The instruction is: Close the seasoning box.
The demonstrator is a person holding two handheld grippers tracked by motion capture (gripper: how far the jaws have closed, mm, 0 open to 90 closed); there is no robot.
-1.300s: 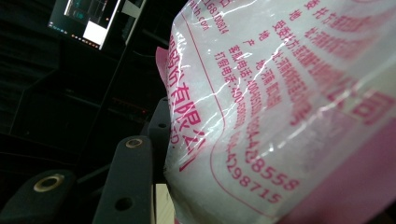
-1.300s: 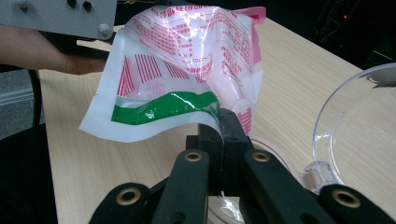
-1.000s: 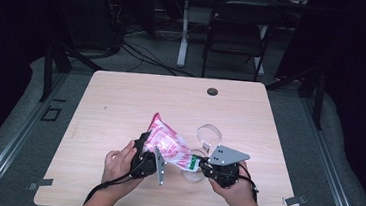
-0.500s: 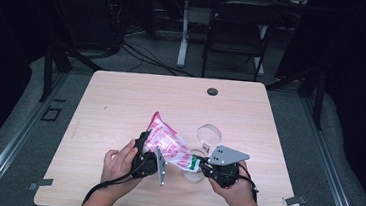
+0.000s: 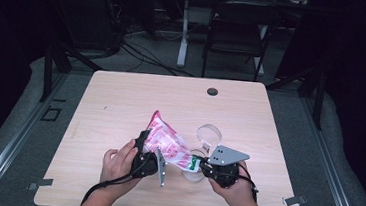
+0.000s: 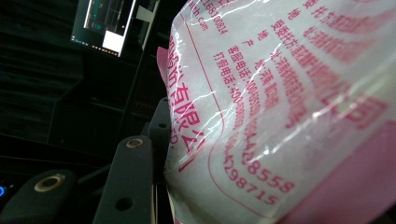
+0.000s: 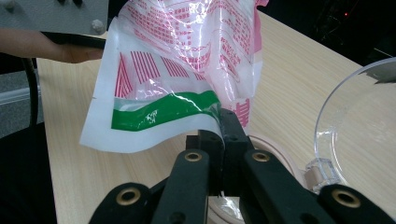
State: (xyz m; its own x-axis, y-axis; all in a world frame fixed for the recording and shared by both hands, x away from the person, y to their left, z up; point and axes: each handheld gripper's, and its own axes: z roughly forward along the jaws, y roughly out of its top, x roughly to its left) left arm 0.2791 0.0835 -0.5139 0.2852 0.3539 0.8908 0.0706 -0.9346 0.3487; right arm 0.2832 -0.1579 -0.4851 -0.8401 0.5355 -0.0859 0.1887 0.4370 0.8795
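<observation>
pink printed pouch [image 5: 170, 144] is gripped around its body by the left gripper [image 5: 142, 152], its green-striped edge pinched by the right gripper [image 7: 223, 122], seemingly for tearing open

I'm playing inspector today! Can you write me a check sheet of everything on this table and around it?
Surface: light wooden table, a small dark round cap near its far edge.
Job's things: pink and white printed bag held up between both grippers; clear round container under its green-striped end, its clear hinged lid open behind.
Clutter: nothing seen.
Grippers: left gripper grips the bag's side; right gripper is shut on the bag's green-striped edge.
Cables: a black cable trails from the left gripper.
Surroundings: dark room, folding chair and floor cables behind the table.
</observation>
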